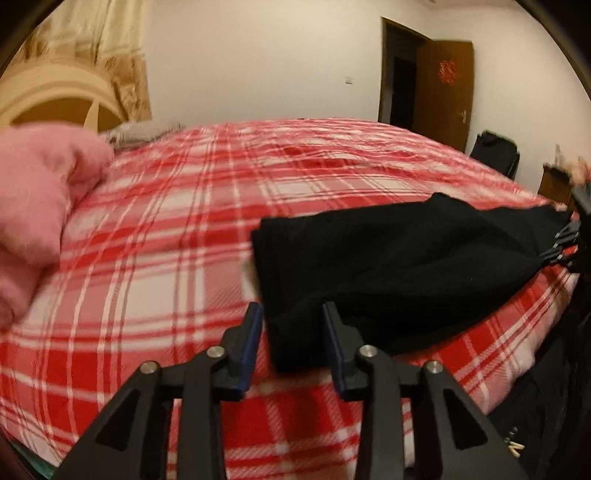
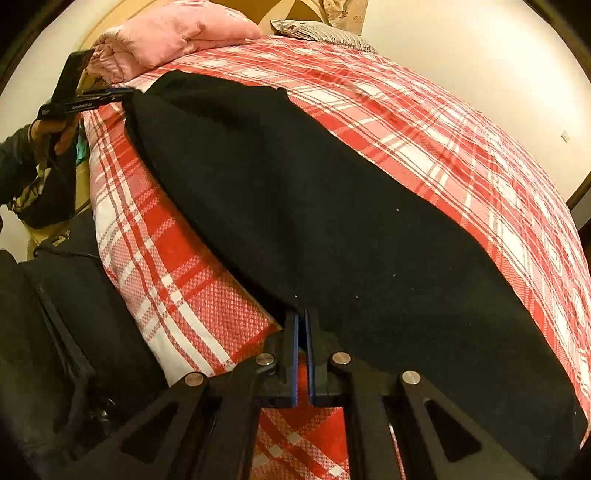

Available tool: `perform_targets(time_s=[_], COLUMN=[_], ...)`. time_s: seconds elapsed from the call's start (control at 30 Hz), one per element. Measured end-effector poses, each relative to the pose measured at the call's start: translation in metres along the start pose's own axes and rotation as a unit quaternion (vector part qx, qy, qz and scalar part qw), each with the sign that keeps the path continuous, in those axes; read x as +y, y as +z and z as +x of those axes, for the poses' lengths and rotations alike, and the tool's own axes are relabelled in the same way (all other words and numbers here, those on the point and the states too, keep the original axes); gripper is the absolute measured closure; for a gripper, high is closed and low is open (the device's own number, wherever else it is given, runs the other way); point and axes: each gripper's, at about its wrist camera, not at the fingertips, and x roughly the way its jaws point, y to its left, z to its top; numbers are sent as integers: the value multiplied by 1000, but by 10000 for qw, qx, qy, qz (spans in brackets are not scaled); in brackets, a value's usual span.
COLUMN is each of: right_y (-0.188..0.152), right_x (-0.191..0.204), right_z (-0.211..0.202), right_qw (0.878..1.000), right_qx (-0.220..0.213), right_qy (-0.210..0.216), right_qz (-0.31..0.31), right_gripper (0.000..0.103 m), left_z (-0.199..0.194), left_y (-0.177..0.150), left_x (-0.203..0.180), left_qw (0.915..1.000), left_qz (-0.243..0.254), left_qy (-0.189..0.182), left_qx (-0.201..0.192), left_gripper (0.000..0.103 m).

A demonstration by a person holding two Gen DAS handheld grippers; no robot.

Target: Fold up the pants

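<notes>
Bedroom with a bed under a red-and-white plaid bedspread [image 1: 166, 229]; all positions are given relative to this bedspread. One pair of black pants [image 1: 388, 258], folded into a long strip, lies on it along the near edge. Left gripper [image 1: 291, 325]: the jaws stand partly apart, and the near corner of the pants lies between the two blue-padded fingers [image 1: 251, 343] without being pressed by them. Right gripper [image 2: 302, 332]: the two blue pads are drawn almost together and pinch the edge of the pants' other end [image 2: 332, 229], low over the bedspread [image 2: 177, 280]. In the right wrist view the left gripper's body carries small white lettering, too blurred to read, and a hand [image 2: 55, 129] grasps it beside the bedspread's edge. One pink quilt [image 1: 37, 206] is heaped at the head end, with one grey patterned pillow [image 2: 321, 35] beside it. Beyond the far side stands one open brown door [image 1: 445, 85] bearing a red ornament [image 1: 447, 72].
</notes>
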Motion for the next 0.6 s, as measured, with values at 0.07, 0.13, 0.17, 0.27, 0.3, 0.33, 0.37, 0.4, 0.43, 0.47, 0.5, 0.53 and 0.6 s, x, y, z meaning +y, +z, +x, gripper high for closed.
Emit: perform_targets(time_s=[0.07,0.13,0.17,0.27,0.3,0.33,0.37,0.4,0.43,0.47,0.5,0.53,0.6], right_y=[1,1,1,2,1,1,2,2,2,3,3,3,2], right_x=[0,0,1,0,1,1,1,1,1,1,1,1,1], right_z=[-1,1,1,2,2,1,1,1,2,2,1,1,1], right_qw=[10000,10000,9999,10000,10000,10000,10000,10000,10000,9999,9999,9999,9999], right_qx=[41,70,74,65,61,62,63,70,75,78,81,84,76], right_qy=[13,8,6,-5,-17,-26,-29,-31,-34,-38,-42,-47,-47], right_qz=[-13,-66,-73,-65,-68,-67,-59,-52,-56,-60,-61,-61,-61], right_gripper=[100,100,100,100,100,100,100,100,100,100,100,100,100], left_z=[-8,-16,-19,-28,-31,-31,-29,-26,-19,-12,-3,7,25], left_y=[-3,-5,-6,-1,2,7,12,17,23,28,33,37,42], left_x=[7,16,19,32,36,39,40,39,38,35,32,29,24], left_qw=[9999,9997,9995,9964,9945,9923,9904,9894,9888,9888,9888,9889,9902], left_qz=[-107,-244,-320,-795,-953,-1107,-1222,-1274,-1305,-1319,-1322,-1308,-1223], left_qy=[-2,-34,-14,-221,-330,-447,-538,-592,-635,-657,-674,-702,-663], left_qx=[-15,-11,-40,-191,-278,-336,-360,-375,-347,-254,-162,-79,122], left_gripper=[54,54,54,56,54,51,50,50,50,50,50,50,53])
